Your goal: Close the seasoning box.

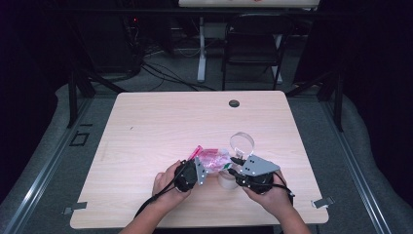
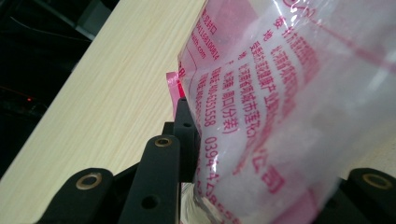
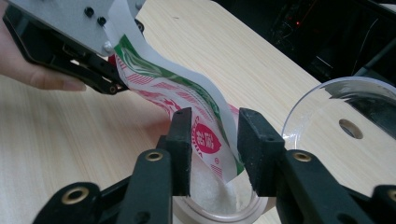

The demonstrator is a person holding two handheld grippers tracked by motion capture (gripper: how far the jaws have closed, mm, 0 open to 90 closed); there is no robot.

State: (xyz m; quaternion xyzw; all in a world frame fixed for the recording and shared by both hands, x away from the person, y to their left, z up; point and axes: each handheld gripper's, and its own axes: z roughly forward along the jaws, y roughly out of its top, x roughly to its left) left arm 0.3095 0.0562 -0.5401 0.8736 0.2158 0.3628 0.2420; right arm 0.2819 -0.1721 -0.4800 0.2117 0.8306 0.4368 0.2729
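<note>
Clear pink-printed bag [image 2: 280, 107] of white powder

Light wood-grain rectangular tabletop [image 1: 160, 126], rounded corners. Small dark round grommet hole [image 1: 234, 103] near far edge, centre. Black folding metal chair [image 1: 253, 41] behind table, beside white table leg [image 1: 201, 48] of a second desk. Tangle of black cables [image 1: 156, 61] on grey floor at far left. Grey carpeted floor strip [image 1: 44, 141] with metal rail left of table. Small metal clips [image 1: 74, 207] at near corners.
</note>
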